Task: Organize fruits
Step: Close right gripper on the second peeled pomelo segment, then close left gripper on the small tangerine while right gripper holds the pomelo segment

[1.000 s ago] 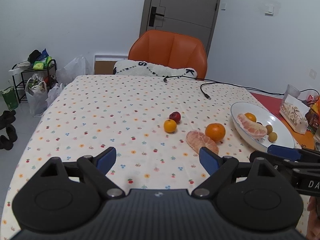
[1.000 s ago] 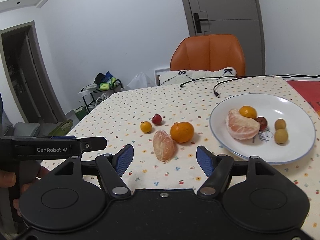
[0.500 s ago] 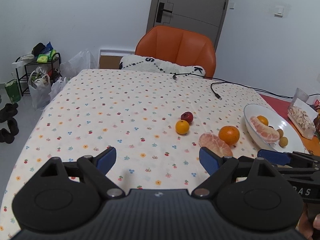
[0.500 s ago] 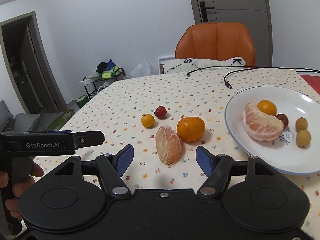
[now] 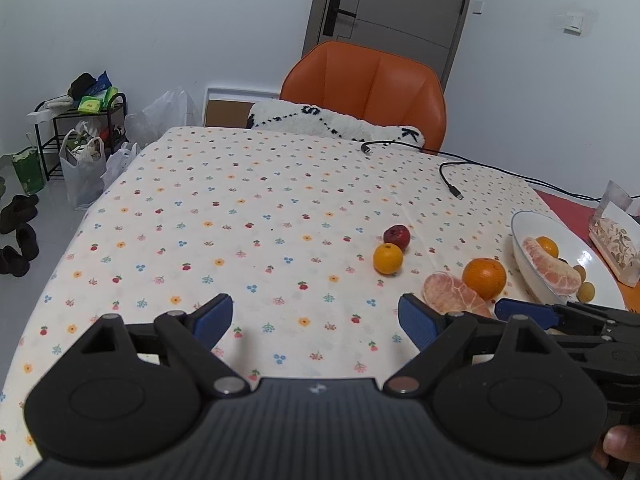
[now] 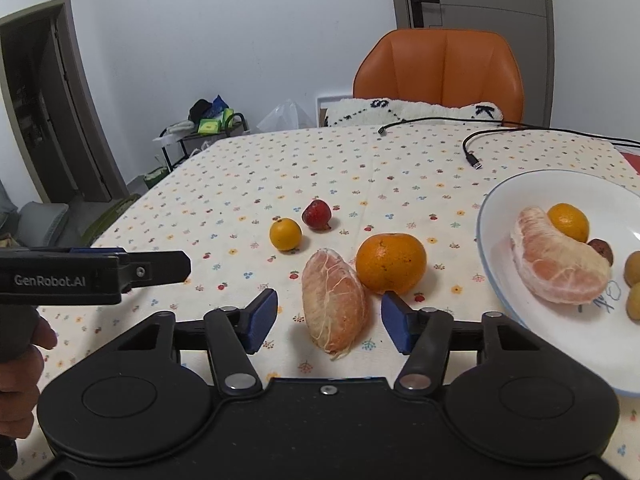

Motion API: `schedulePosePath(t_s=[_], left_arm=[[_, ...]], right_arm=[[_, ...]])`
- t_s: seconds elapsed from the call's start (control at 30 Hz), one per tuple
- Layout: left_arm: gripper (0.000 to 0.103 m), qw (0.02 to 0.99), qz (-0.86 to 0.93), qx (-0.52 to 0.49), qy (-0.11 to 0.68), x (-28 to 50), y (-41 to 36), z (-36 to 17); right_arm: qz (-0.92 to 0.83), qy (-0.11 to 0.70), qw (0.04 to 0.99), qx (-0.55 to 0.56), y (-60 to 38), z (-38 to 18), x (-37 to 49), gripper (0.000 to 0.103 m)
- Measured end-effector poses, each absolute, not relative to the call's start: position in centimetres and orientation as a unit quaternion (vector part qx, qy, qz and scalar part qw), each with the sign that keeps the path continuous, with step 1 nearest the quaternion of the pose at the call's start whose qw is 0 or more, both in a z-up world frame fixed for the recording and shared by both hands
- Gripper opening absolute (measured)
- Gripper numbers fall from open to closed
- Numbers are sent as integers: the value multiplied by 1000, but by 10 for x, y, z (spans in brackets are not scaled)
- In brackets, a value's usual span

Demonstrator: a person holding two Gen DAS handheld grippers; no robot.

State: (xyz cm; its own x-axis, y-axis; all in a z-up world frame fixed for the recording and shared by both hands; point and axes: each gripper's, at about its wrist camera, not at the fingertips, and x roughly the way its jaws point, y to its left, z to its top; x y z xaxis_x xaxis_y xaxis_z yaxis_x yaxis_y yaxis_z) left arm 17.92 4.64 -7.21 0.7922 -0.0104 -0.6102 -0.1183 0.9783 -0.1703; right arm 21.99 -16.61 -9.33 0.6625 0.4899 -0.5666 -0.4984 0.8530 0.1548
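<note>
Right gripper (image 6: pixel 329 322) spread wide, its blue pads either side of the near end of the peeled pink pomelo segment (image 6: pixel 334 305) on the floral-cloth tabletop (image 6: pixel 240 184), not pressing it as far as can be seen. Touching that segment on its right sits the large orange mandarin (image 6: pixel 391 263); farther back, a small yellow-orange citrus (image 6: pixel 285 233) and a small red fruit (image 6: pixel 316 214) lie just beside each other. The white round plate (image 6: pixel 532 188) to the right already carries a second pomelo segment (image 6: pixel 556 258), a small orange, a dark red fruit half hidden behind the segment, and yellowish round fruits cut off by the frame edge. Left gripper (image 5: pixel 316 322) also wide open, empty, hovering over bare cloth, well apart from the fruit. A black cable (image 6: pixel 476 140) trails across the far side, with an orange chair (image 6: pixel 438 68) beyond. A hand (image 6: pixel 18 376) shows only partly at the left edge.
</note>
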Motion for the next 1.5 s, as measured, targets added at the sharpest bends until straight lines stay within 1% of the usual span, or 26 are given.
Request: schedulePosePath(t_s=[0.07, 0.2, 0.23, 0.27, 0.3, 0.37, 0.53, 0.8, 0.87, 0.97, 1.17, 1.3, 1.5], left_arm=[[89, 941, 29, -100, 322, 181, 48, -73], [88, 941, 30, -100, 323, 187, 49, -75], [88, 941, 30, -100, 323, 187, 49, -75], [88, 941, 31, -101, 323, 187, 49, -75], [88, 941, 31, -103, 321, 188, 50, -76], [86, 941, 31, -106, 320, 192, 49, -77], [86, 942, 26, -101, 319, 203, 43, -79], [79, 943, 13, -89, 321, 217, 29, -83], [73, 942, 10, -86, 323, 221, 25, -84], [68, 942, 2, -81, 326, 227, 18, -87], [60, 943, -4, -73, 324, 237, 7, -90], [58, 944, -2, -64, 324, 244, 1, -94], [48, 947, 2, -50, 316, 255, -6, -98]], right_arm=[[273, 312, 910, -11, -163, -96, 222, 52], [273, 306, 912, -25, -158, -99, 222, 49], [271, 305, 912, -30, -157, -99, 222, 45], [266, 303, 914, -41, -156, -100, 221, 37], [259, 301, 916, -54, -155, -99, 220, 34], [263, 301, 915, -57, -157, -99, 221, 33], [271, 305, 911, -52, -162, -98, 221, 32], [276, 313, 908, -39, -177, -95, 216, 32], [273, 314, 909, -37, -182, -95, 214, 32], [266, 316, 910, -31, -191, -95, 212, 32], [259, 316, 912, -22, -201, -95, 213, 32], [262, 315, 912, -16, -206, -97, 212, 32], [265, 314, 912, -11, -208, -98, 213, 32]])
